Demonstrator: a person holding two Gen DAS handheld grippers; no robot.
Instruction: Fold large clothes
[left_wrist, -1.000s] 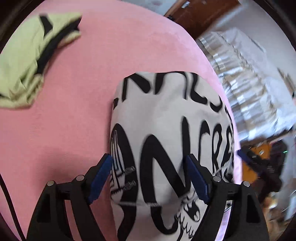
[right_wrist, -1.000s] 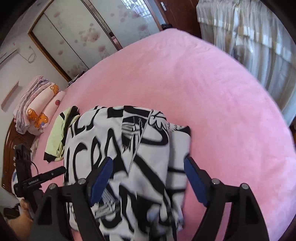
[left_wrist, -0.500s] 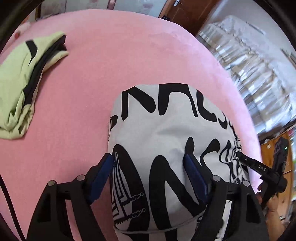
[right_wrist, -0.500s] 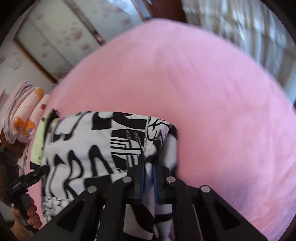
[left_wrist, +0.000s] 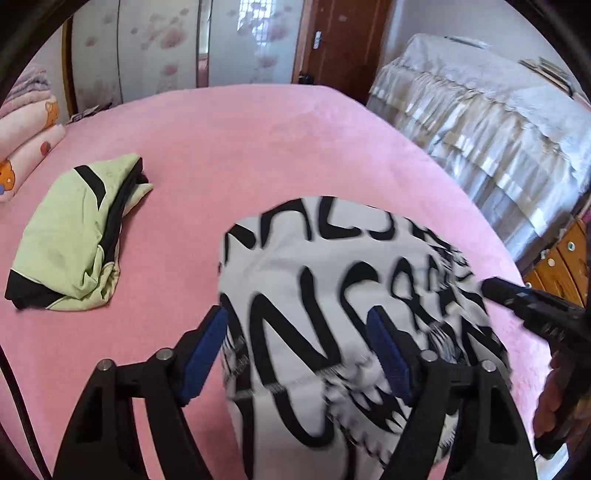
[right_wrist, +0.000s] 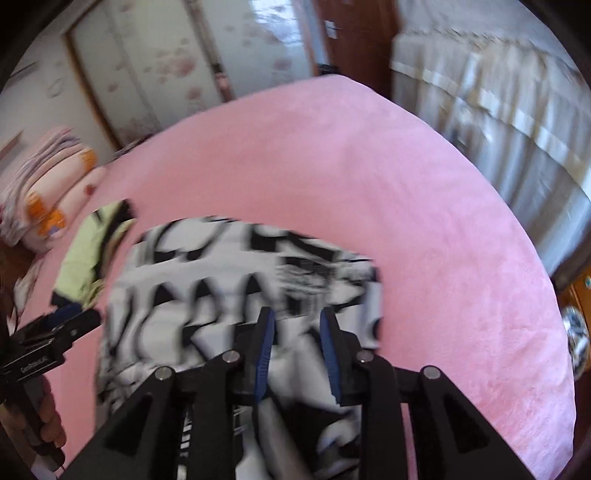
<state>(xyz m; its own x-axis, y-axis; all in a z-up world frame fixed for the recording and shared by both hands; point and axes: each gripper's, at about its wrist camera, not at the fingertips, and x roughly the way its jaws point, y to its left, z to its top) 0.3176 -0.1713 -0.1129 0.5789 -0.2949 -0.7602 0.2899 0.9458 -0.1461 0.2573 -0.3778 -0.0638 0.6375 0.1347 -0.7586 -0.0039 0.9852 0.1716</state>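
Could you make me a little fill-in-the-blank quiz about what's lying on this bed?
1. The bedcover is coloured ____.
2. The black-and-white garment is printed with big black ____.
3. The folded green garment lies to the ____ of it in the left wrist view.

Missing words: pink; letters; left

Bright daylight; fisheye edges, right view motion-blurred.

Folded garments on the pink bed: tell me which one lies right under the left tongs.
The white garment with bold black lettering. It sits between the left tongs, while the pale green garment with black trim lies apart, farther left on the pink bedspread.
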